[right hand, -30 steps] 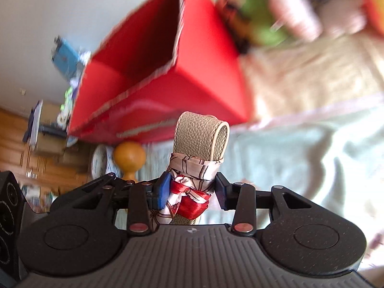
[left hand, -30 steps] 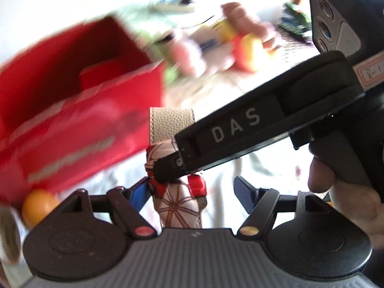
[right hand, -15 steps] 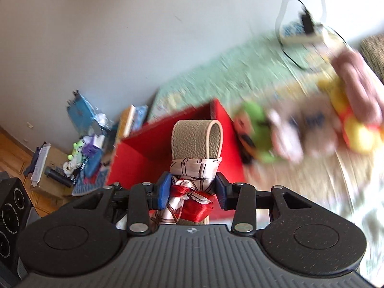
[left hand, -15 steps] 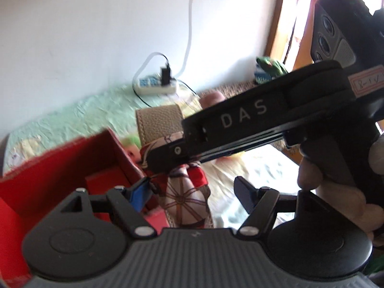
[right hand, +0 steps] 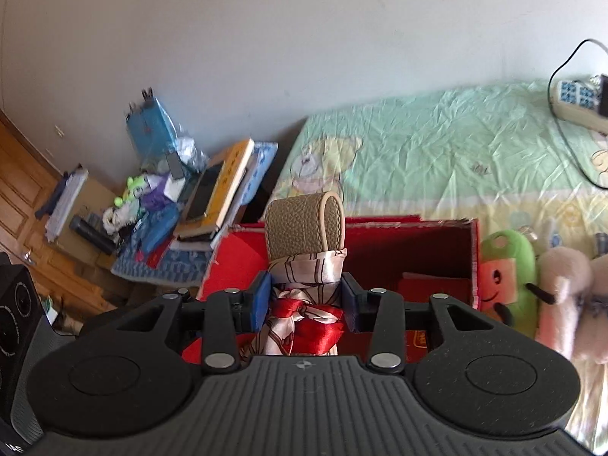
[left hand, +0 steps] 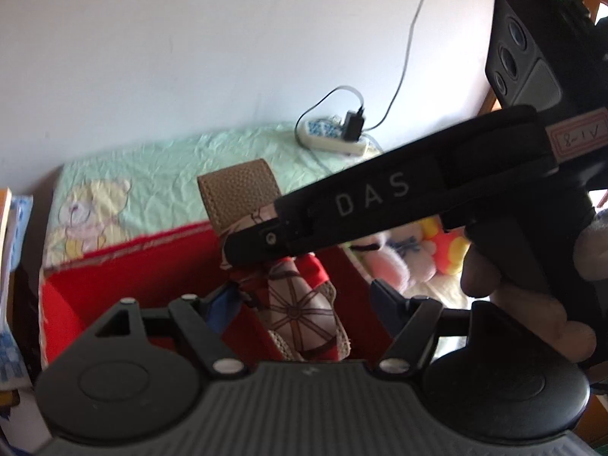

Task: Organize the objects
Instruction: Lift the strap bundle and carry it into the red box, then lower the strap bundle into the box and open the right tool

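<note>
My right gripper (right hand: 306,300) is shut on a tan leather strap (right hand: 304,224) wrapped with a red and white patterned scarf (right hand: 307,304), held up over the open red box (right hand: 418,254) on the bed. In the left wrist view the same strap (left hand: 239,193) and scarf (left hand: 300,304) hang between the spread fingers of my left gripper (left hand: 300,304), which is open and not touching them. The right gripper's black body (left hand: 380,205) crosses that view and hides part of the scarf. The red box (left hand: 125,277) lies below.
Plush toys lie right of the box: a green one (right hand: 505,277) and pink ones (right hand: 566,292). A power strip with cable (left hand: 330,136) rests on the green bedsheet (right hand: 437,140). A cluttered side table with books (right hand: 212,190) stands left of the bed.
Both grippers have lifted and tilted up, so the wall and bed now show. The strap with scarf, still in the right gripper, now hangs over the red box's opening.
</note>
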### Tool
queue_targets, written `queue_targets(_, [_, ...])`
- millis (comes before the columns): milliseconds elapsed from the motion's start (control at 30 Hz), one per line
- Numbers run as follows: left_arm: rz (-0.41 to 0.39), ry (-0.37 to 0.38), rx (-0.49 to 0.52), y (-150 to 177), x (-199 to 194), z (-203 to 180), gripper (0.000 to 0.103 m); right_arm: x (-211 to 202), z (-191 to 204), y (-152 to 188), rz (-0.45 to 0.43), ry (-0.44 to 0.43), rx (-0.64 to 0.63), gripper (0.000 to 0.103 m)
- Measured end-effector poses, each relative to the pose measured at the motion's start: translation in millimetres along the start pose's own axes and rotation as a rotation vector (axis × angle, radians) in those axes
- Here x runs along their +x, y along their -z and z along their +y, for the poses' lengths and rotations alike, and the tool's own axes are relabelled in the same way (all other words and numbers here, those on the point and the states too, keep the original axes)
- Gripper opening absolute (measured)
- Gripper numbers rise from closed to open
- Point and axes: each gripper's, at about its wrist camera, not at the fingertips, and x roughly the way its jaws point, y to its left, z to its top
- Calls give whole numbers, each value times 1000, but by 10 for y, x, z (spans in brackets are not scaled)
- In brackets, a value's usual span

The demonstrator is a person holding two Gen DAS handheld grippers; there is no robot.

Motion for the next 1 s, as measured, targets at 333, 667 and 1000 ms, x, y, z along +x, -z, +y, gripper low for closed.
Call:
queue_targets(333, [229, 42, -106, 314, 578, 392, 72, 860, -164, 178, 235, 60, 55, 42])
queue_targets(667, [326, -1, -66, 334, 889, 429, 70, 1148, -314, 277, 344, 121, 85, 37])
queue_targets(1000, [297, -3, -67, 387, 756, 508, 75, 1091, -487, 387, 322, 98, 192, 30])
